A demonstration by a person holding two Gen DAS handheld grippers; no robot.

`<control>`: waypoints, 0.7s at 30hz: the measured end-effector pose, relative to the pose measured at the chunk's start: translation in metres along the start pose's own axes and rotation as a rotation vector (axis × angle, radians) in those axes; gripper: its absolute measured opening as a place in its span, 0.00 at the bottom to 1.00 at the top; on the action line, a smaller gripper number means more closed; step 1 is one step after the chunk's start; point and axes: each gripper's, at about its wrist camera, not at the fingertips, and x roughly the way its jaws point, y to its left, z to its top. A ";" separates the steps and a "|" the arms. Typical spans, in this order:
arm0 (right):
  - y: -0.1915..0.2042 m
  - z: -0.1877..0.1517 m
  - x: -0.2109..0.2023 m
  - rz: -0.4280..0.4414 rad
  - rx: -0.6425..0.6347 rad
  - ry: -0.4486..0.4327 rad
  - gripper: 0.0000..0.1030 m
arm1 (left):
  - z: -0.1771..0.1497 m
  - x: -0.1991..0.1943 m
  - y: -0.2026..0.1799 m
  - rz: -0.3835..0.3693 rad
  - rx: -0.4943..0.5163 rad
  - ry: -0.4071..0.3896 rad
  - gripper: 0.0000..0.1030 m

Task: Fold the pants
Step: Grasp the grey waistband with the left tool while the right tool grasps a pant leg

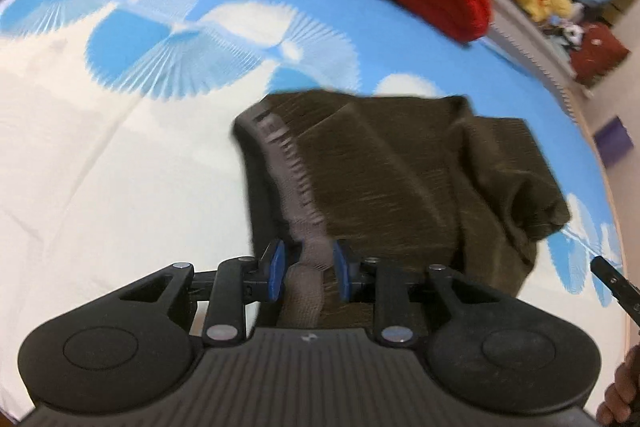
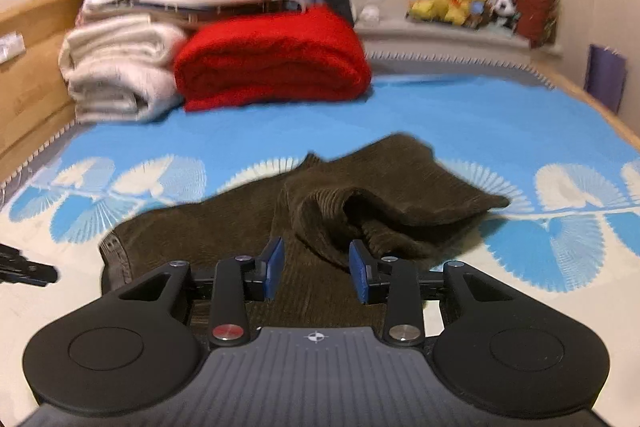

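The pants (image 1: 400,179) are lying half-folded on the bed (image 1: 120,167). The left claw (image 1: 308,269) is pinching the waistband (image 1: 296,179); the right claw (image 2: 316,267) is hanging open over the cloth near the bunched leg (image 2: 384,203), gripping nothing. To fold well, the left should probably be keeping the band taut while the right takes the loose leg edge and lays it flat and square.
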 end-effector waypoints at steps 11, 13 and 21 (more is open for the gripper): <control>0.037 -0.018 0.112 0.113 -0.068 0.276 0.67 | 0.004 0.042 0.035 0.040 -0.048 0.104 0.59; 0.050 -0.027 0.128 0.119 -0.114 0.325 0.73 | 0.002 0.051 0.035 0.020 -0.031 0.116 0.75; 0.081 -0.056 0.159 0.009 -0.359 0.411 0.71 | -0.010 0.091 0.001 0.020 0.130 0.208 0.80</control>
